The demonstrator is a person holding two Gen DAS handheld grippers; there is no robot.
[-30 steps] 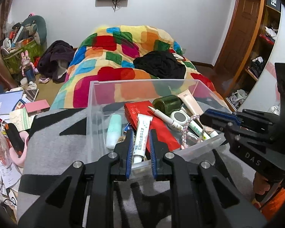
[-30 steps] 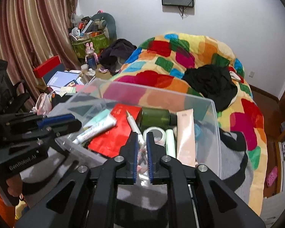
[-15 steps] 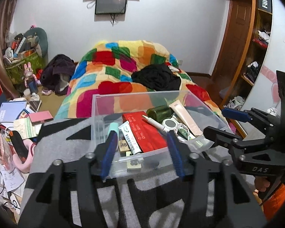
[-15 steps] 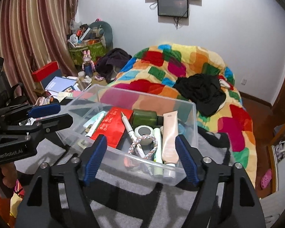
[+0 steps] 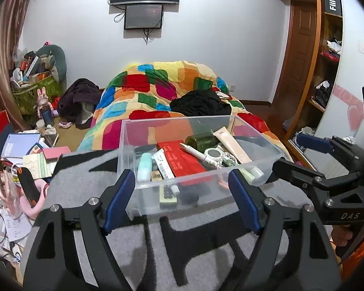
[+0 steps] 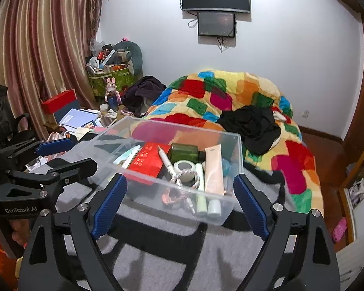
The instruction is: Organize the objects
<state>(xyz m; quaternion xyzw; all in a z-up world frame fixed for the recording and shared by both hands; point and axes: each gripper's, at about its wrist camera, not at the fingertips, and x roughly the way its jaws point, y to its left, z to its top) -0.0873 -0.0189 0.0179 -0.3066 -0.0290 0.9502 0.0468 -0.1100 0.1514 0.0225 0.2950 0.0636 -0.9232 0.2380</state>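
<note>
**Both grippers spread, clear bin loose on the bed**

While the jaws are opening on both tools, nothing sits between either pair of pads.

Left wrist view: left gripper (image 5: 182, 201) is wide, blue pads flanking the near wall of the clear plastic bin (image 5: 254, 143) without touching it. Bin rests on a grey-and-black blanket (image 5: 85, 169), long axis running left-right, right end angled slightly away. Inside: red flat box (image 5: 182, 160) with long axis near-to-far, white pen (image 5: 194, 152) lying diagonally across it with its tip to the upper left, dark green jar (image 5: 201, 140) on its side, beige tube (image 5: 230, 145) with cap end toward the near right corner, mint tube (image 5: 144, 167) roughly near-to-far at the left. Right gripper (image 5: 301, 155) shows at the right edge, also spread, just beside the bin's right corner. Behind: patchwork quilt (image 5: 157, 89), black garment (image 5: 201, 104), wall screens (image 5: 144, 4), wooden shelving (image 5: 327, 72), floor clutter at left.

Right wrist view: right gripper (image 6: 179, 203) is wide, pads either side of the bin's (image 6: 237, 169) near wall, apart from it. Bin's long axis runs diagonally from lower right to upper left. Beige tube (image 6: 213, 169) points cap-down toward camera; pen (image 6: 166, 161) tip points away. Left gripper (image 6: 68, 154) is at the left, spread, near the bin's left corner. Striped curtain (image 6: 36, 48) left, quilt (image 6: 230, 92) behind.
</note>
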